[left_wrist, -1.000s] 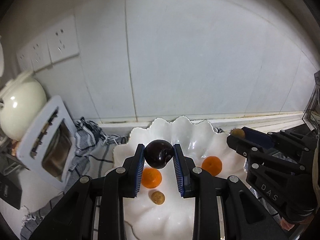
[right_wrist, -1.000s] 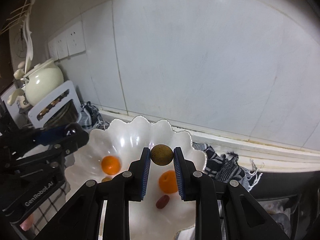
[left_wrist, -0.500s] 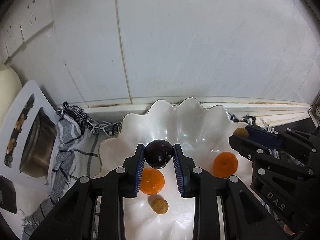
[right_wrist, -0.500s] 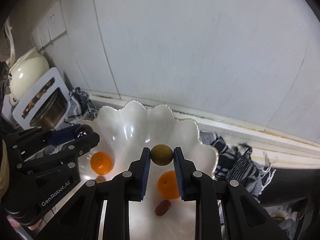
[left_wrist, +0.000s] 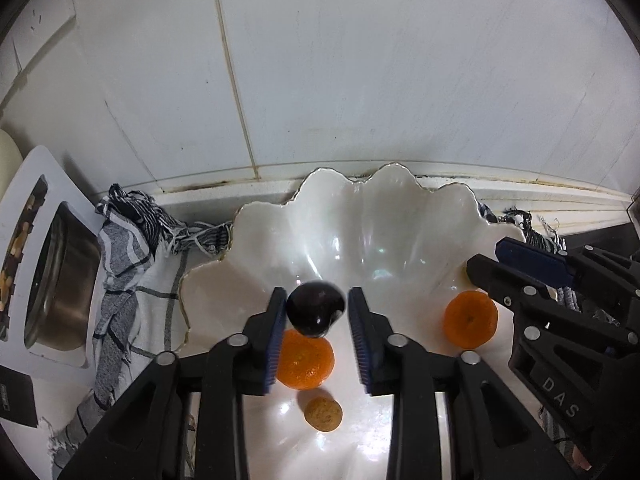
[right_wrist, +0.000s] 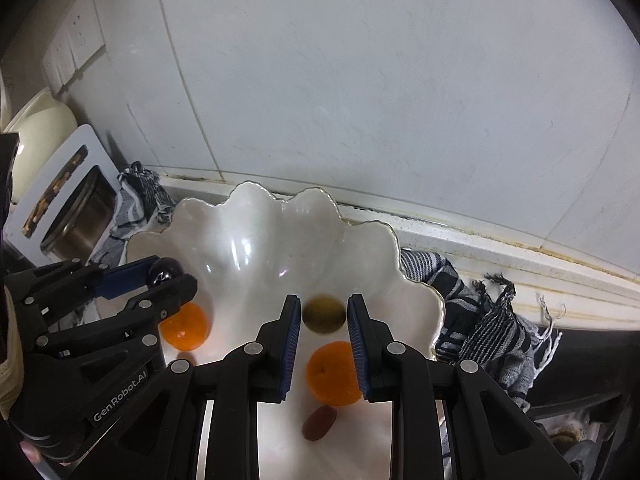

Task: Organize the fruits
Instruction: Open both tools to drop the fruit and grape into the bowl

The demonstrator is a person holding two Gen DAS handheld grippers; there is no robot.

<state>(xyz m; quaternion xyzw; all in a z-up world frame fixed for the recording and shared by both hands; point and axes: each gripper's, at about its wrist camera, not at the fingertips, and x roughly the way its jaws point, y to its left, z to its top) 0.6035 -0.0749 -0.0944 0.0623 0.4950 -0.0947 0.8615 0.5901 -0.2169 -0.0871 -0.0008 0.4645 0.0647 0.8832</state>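
A white scalloped bowl (left_wrist: 360, 220) (right_wrist: 260, 216) lies below both grippers. It holds two oranges (left_wrist: 306, 358) (left_wrist: 471, 320), a small tan fruit (left_wrist: 323, 414) and a reddish date (right_wrist: 319, 422). My left gripper (left_wrist: 316, 316) (right_wrist: 168, 276) hangs over the bowl with its jaws opening. A dark plum (left_wrist: 316, 312) sits blurred between the pads, with a gap on its right side. My right gripper (right_wrist: 324, 316) (left_wrist: 484, 256) is shut on a brownish-green round fruit (right_wrist: 324, 314) just above the bowl's right half.
A checked cloth (left_wrist: 128, 264) (right_wrist: 480, 308) lies under and around the bowl. A white stand with a steel bowl (left_wrist: 52, 280) sits at the left, with a cream kettle (right_wrist: 40, 128) behind it. The tiled wall and ledge run close behind the bowl.
Both grippers have sunk toward the bowl and tipped further down. The left jaws have spread, and the plum now looks blurred and free on one side. The right grip looks unchanged.
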